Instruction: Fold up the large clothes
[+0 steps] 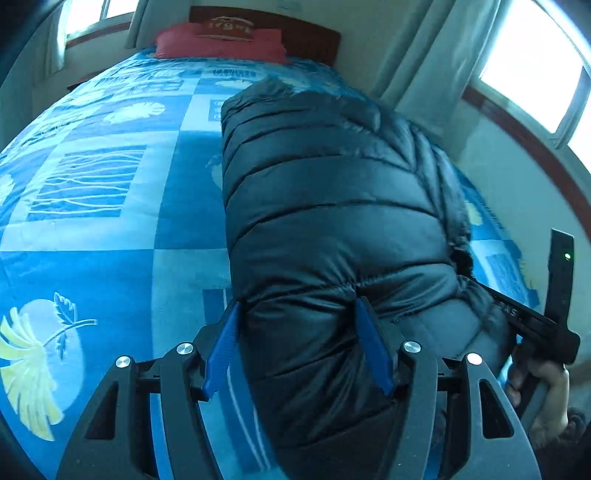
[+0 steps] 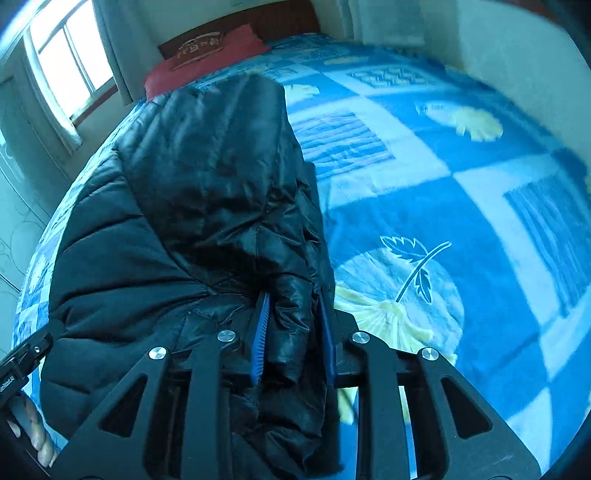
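You are holding a black puffer jacket (image 1: 332, 221) that is lying lengthwise on the blue patterned bedspread (image 1: 110, 229), its far end reaching toward the red pillow (image 1: 221, 40) by the headboard (image 1: 306, 33).

Your left gripper (image 1: 299, 343) is clamping the jacket's near edge, blue pads (image 1: 221, 347) pressing into a thick bulge of quilting; the fabric is hiding whatever lies beneath it, and the near hem is running out of frame below.

Your right gripper (image 2: 291, 332) is pinching a narrower glossy fold, which is covering the inner face of its right finger.

Only the left wrist view is showing the quilted back and fur trim (image 1: 458, 236). Only the right wrist view is showing the crinkled folded-over layer.

Each view is catching the other gripper just at its edge, cut off, with part of a hand (image 1: 546, 398) on it.
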`<state>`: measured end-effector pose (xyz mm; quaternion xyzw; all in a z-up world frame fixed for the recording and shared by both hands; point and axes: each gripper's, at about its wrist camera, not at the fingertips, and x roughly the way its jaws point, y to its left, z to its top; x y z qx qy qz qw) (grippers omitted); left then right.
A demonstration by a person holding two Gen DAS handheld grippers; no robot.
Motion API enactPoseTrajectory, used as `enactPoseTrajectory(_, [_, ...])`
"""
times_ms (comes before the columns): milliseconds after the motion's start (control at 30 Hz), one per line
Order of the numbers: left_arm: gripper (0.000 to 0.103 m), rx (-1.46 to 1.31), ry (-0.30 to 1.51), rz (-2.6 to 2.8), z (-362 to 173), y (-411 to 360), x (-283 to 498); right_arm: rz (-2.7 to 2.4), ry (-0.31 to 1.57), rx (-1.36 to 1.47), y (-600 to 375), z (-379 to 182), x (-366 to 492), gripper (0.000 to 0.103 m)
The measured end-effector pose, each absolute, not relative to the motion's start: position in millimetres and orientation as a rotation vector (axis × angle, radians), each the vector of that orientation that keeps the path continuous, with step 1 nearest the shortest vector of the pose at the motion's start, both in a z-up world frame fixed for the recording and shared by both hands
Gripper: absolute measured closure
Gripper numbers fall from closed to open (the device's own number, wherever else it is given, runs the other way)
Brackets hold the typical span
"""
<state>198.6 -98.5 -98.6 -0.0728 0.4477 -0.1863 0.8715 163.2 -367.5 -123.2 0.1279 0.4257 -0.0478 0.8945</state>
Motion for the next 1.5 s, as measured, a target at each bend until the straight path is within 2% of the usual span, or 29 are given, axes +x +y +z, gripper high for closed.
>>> enactPoseTrajectory(100, [0.041, -0.112, 0.916, -0.357, -101.2, -104.2, 193.7, -0.105, 0.877, 0.239, -363.7, -116.9, 161.1, 0.077])
enactPoseTrajectory(167, [0.041, -0.119, 0.921, -0.359, -101.1, -101.4, 193.0, -0.119, 0.87, 0.24, -364.2, -110.6, 156.0, 0.065])
enactPoseTrajectory(300, [0.042, -0.162, 0.923, -0.353, -92.7, -93.1, 189.3, -0.115, 0.812, 0.251, -365.1, -85.2, 134.7, 0.057])
enactPoseTrajectory(467, [0.042, -0.175, 0.803, -0.337, -60.1, -88.1, 167.9, -0.118, 0.708, 0.186, -347.5, -47.8, 109.8, 0.057])
enactPoseTrajectory(567, [0.042, -0.168, 0.796, -0.361, -54.3, -94.4, 164.4, -0.061, 0.687, 0.177, -332.3, -38.0, 104.1, 0.058])
enactPoseTrajectory(600, [0.042, -0.169, 0.808, -0.366, -56.3, -95.7, 165.6, -0.02, 0.707, 0.171, -324.9, -40.2, 105.3, 0.061])
enactPoseTrajectory(633, [0.042, -0.175, 0.835, -0.373, -61.9, -98.3, 167.5, 0.003, 0.725, 0.167, -321.3, -43.3, 106.6, 0.071])
enactPoseTrajectory(667, [0.042, -0.182, 0.858, -0.379, -67.0, -101.0, 170.9, 0.021, 0.754, 0.156, -317.4, -50.7, 109.6, 0.077])
enactPoseTrajectory(700, [0.042, -0.189, 0.888, -0.387, -74.2, -103.4, 173.7, 0.011, 0.78, 0.138, -316.6, -60.2, 113.1, 0.078])
enactPoseTrajectory(800, [0.042, -0.146, 0.901, -0.366, -86.8, -111.6, 176.7, -0.012, 0.868, 0.137, -322.9, -94.2, 126.3, 0.075])
enactPoseTrajectory(900, [0.042, -0.088, 0.906, -0.363, -91.9, -122.3, 178.2, 0.013, 0.877, 0.231, -338.8, -116.9, 132.7, 0.073])
enactPoseTrajectory(1033, [0.042, -0.113, 0.923, -0.383, -78.3, -112.0, 175.5, 0.012, 0.902, 0.247, -338.6, -88.4, 129.4, 0.073])
enactPoseTrajectory(1233, [0.042, -0.222, 0.836, -0.389, -40.1, -89.1, 200.4, 0.03, 0.754, 0.177, -328.8, -19.3, 149.8, 0.07])
enactPoseTrajectory(1367, [0.042, -0.245, 0.875, -0.404, -43.1, -103.6, 249.5, 0.065, 0.724, 0.143, -324.8, -18.8, 202.7, 0.07])
enactPoseTrajectory(1500, [0.042, -0.241, 0.898, -0.369, -55.8, -115.6, 273.7, 0.042, 0.75, 0.094, -326.2, -49.8, 240.9, 0.07])
